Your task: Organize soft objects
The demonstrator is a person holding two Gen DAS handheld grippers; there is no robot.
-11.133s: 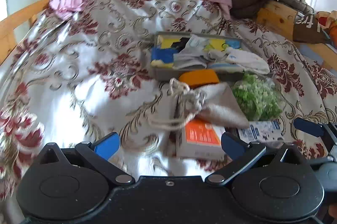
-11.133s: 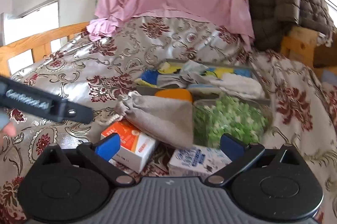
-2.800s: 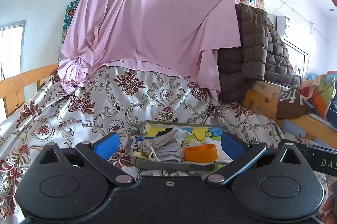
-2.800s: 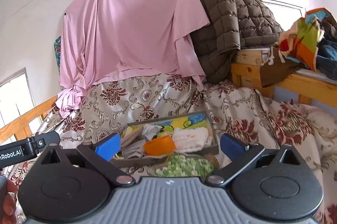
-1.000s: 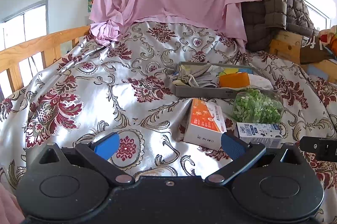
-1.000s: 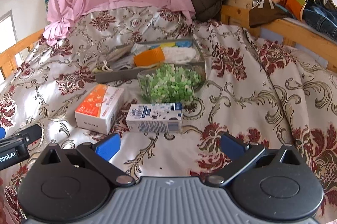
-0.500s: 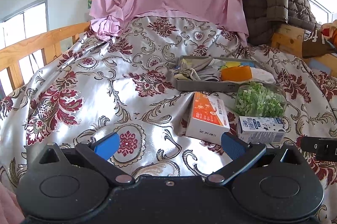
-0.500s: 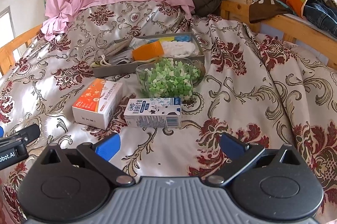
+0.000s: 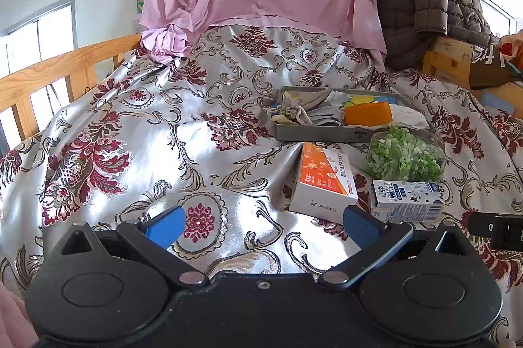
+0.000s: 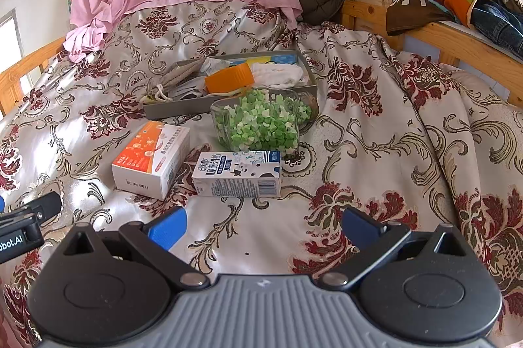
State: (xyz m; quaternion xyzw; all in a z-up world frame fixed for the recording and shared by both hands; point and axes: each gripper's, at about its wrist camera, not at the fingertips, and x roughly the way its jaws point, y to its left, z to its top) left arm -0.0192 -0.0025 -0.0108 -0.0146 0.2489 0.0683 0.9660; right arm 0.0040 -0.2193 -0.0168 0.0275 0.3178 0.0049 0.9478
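Both units hover low over the bed, nothing in hand. Left hand-held gripper (image 9: 263,225): blue pads spread wide, empty. Right hand-held gripper (image 10: 263,225): same, wide apart, empty.

Soft goods sit in the grey tray (image 10: 170,109), centre of the right wrist frame: drawstring pouch (image 10: 178,76) at its left end, orange piece (image 10: 228,80) mid-tray, white cloth (image 10: 281,73) at its right end. From what lies there, I judge most sorting already done.

Loose on the bedspread (image 10: 376,135), nearer me: orange-and-white box (image 10: 152,158), milk carton (image 10: 237,173), and a clear bag of green bits (image 10: 261,122) touching the tray's near wall.

Handling, my guess:
- Bag is light, squashy, slick film; pinch a top fold, not the belly, or it may slip or burst.
- Box and carton look stiff, likely not mine to sort.

Room: open bedspread lower right of the right wrist frame, clear approach. Satin is wrinkled and probably slippery; things may slide when nudged. Wooden rail (image 9: 49,73) upper left in the left wrist view, well apart from the work.
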